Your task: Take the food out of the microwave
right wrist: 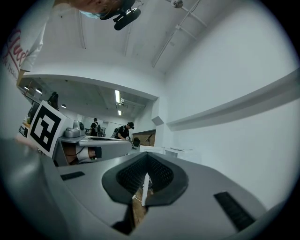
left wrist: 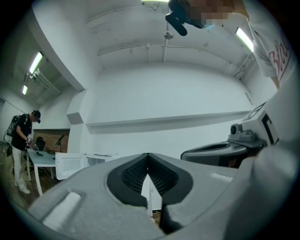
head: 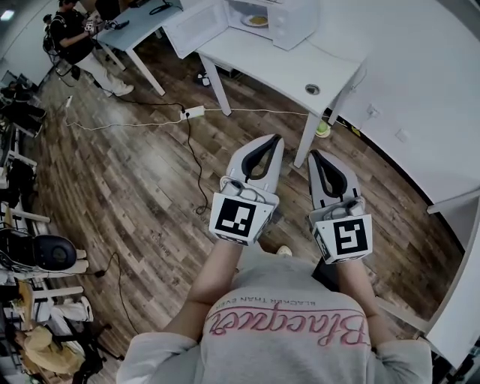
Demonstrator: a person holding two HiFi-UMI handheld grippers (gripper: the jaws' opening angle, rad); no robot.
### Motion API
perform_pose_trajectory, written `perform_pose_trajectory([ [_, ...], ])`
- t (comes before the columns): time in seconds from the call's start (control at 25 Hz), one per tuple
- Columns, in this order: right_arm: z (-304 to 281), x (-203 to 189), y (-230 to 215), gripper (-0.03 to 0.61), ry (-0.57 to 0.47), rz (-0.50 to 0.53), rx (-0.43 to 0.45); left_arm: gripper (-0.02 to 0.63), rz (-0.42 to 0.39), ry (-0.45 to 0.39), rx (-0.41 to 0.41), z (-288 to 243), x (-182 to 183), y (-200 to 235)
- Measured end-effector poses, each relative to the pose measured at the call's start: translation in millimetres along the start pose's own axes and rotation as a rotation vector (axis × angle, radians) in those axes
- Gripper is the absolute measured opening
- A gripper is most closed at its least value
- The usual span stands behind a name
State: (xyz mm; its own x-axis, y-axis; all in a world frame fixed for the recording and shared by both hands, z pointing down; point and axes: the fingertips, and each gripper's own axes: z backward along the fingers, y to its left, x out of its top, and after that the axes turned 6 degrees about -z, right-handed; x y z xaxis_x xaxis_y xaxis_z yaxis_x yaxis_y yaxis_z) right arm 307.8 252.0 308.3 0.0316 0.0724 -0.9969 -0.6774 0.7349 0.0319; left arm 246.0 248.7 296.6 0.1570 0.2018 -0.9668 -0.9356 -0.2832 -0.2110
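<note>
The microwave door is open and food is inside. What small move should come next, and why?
Probably walk toward the table to bring the microwave within reach. Its door stands open with the plate of food inside, but the left tongs and right tongs are shut, empty and held far from it, over the floor.

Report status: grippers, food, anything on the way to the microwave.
Left gripper and right gripper both shut, empty, over the floor. Food inside the microwave, door open, not yet reached. Cable on floor, ahead left.
</note>
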Motion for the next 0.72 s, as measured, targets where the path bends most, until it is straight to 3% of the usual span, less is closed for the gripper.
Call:
perform_pose_trajectory([
  [0.4, -84, 0, 59, 0.011, 0.004, 0.001, 0.03, 0.005, 0.016, 0.002, 0.069, 23, -14, 110],
  [0.72, -155, -6, 93, 0.011, 0.015, -0.005, 0.025, 0.005, 0.013, 0.006, 0.057, 25, -30, 184],
])
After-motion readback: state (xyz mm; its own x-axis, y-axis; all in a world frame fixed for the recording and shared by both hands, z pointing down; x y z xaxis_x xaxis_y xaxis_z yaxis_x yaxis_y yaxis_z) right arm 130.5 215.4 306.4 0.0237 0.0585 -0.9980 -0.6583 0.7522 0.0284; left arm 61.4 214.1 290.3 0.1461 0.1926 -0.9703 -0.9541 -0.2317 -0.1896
